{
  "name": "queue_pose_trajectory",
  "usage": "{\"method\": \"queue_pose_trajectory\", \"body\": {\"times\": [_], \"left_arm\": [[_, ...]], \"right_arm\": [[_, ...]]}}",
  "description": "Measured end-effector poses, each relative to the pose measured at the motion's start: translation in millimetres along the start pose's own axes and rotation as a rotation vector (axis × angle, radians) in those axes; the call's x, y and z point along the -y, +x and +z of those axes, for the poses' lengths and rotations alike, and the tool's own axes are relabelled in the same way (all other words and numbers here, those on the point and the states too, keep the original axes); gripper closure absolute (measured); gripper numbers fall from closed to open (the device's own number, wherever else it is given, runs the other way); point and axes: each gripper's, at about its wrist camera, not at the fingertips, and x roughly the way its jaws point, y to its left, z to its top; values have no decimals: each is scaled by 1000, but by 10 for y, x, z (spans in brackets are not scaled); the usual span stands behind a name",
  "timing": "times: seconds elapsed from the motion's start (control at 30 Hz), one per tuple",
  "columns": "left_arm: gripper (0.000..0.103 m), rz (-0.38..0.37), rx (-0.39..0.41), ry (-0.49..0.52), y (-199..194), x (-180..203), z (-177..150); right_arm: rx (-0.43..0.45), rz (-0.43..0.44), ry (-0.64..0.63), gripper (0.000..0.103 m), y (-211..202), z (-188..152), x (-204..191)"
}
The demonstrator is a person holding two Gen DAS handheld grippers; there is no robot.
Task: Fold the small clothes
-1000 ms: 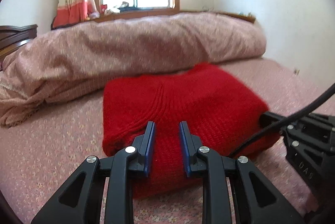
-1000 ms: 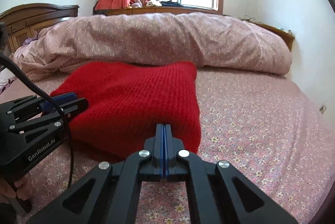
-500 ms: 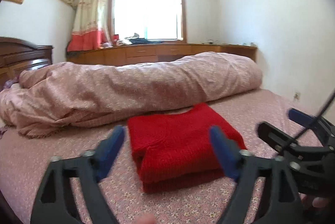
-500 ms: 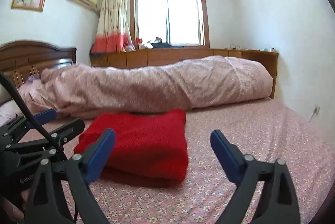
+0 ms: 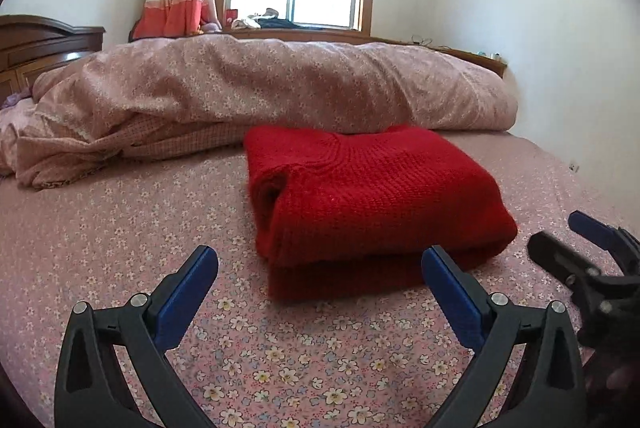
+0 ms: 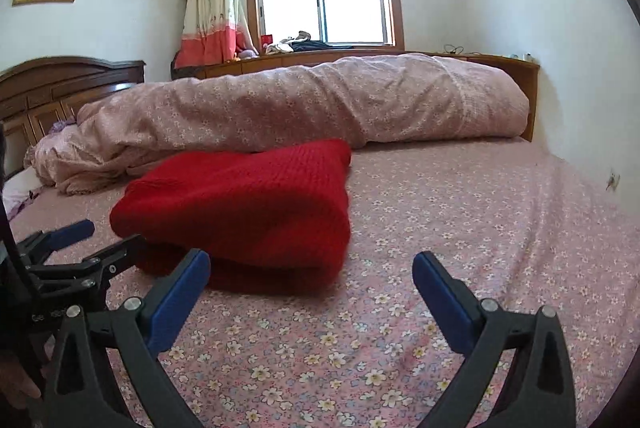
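A red knitted sweater (image 5: 372,195) lies folded into a thick rectangle on the pink flowered bed sheet (image 5: 120,228). My left gripper (image 5: 320,258) hovers just in front of its near edge; its jaws are opening wide, and the blue pads touch nothing. In the right wrist view the sweater (image 6: 248,195) sits left of centre. My right gripper (image 6: 312,262) is open beside the sweater's near right corner, with only sheet between its fingers. Each gripper shows at the edge of the other's view.
A rolled pink duvet (image 5: 280,87) lies across the bed right behind the sweater. A dark wooden headboard (image 6: 60,87) stands at the left and a white wall at the right. The sheet (image 6: 480,228) stretches bare to the right of the sweater.
Both grippers were shut on the sweater's near edge; they let go, opened wide and pulled back from it. The sweater now rests folded on the bed.
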Motion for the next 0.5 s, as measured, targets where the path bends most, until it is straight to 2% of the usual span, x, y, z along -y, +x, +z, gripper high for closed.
{"method": "queue_pose_trajectory", "body": {"times": [0.17,0.5], "left_arm": [[4,6,2,27,-20,59,-30],[4,7,-6,31,11,49,-17]], "right_arm": [[-6,-7,-40,0,35,14,-88],[-5,-8,-40,0,24,11,-95]]}}
